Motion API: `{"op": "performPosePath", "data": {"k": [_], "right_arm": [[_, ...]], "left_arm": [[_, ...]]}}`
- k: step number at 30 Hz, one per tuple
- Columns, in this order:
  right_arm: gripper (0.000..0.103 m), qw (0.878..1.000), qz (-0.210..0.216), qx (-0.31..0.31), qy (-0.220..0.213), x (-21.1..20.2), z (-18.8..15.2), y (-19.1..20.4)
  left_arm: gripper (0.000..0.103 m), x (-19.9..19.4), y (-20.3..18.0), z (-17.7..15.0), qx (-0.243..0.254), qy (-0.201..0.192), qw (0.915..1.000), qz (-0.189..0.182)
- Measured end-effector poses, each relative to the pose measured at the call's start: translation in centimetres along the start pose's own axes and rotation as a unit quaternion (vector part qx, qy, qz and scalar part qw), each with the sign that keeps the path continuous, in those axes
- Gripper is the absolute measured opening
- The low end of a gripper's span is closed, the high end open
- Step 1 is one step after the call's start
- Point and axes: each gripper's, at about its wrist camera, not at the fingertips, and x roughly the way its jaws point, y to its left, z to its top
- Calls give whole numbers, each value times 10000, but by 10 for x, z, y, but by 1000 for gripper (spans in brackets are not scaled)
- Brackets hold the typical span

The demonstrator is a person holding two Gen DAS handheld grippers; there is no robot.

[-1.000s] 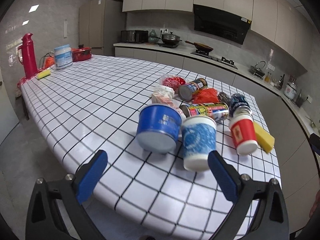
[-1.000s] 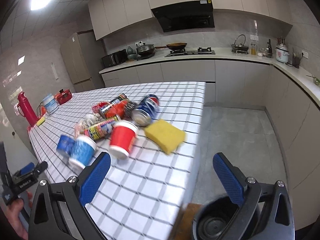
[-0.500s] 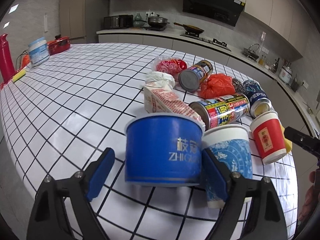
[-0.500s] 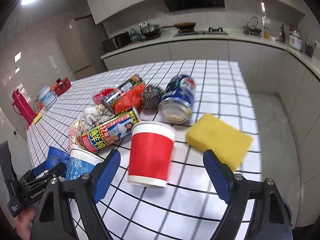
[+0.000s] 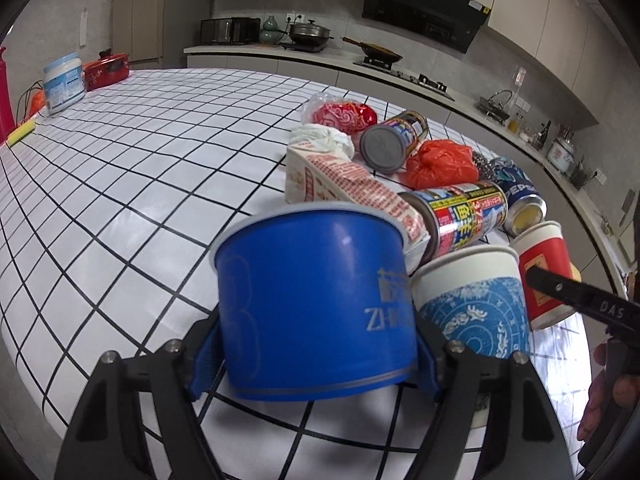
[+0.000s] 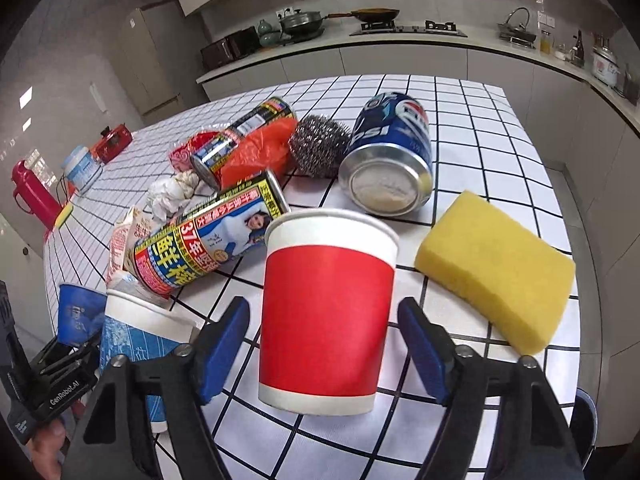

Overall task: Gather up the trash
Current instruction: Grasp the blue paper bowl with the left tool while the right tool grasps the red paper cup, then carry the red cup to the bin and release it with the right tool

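My left hand-held gripper (image 5: pixel 316 354) hugs the blue bowl (image 5: pixel 312 300) on the counter (image 5: pixel 120 184). My right hand-held gripper (image 6: pixel 324 346) waits, apart, around the red cup (image 6: pixel 326 320). Next, I squeeze and lift.

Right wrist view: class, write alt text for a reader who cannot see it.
An open claw straddles an upright red cup on a white gridded table, its pads not yet touching. Behind lie a Pepsi can, two printed cans, a steel scourer and a yellow sponge at right.
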Motion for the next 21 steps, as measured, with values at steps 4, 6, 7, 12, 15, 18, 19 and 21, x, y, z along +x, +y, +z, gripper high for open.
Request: {"op": "performPosePath", "data": {"k": [4, 6, 7, 12, 15, 18, 19, 21], "right_arm": [[62, 9999, -16, -128, -20, 1, -2, 4], [61, 9999, -17, -143, -48, -1, -3, 4], [61, 9999, 0, -138, -60, -2, -2, 4], [61, 9996, 25, -155, -237, -19, -2, 5], [61, 9991, 52, -185, -377, -36, -2, 2], [61, 9985, 76, -170, -507, -54, -4, -3], [61, 9983, 70, -160, -559, -62, -5, -6], [61, 9978, 55, -142, -638, -74, -9, -11]], "left_arm": [[77, -5, 2, 0, -26, -93, 9999, -80], [77, -9, 2, 1, 0, -149, 9999, -59], [77, -11, 1, 2, 9, -168, 9998, -50], [77, -35, -7, 6, 118, -443, 9989, -18], [77, -48, -15, 6, 178, -553, 9983, -45], [77, -56, -28, 3, 229, -610, 9978, -108], [77, -59, -33, 3, 256, -627, 9976, -130], [77, -65, -46, 1, 324, -669, 9971, -185]]}}
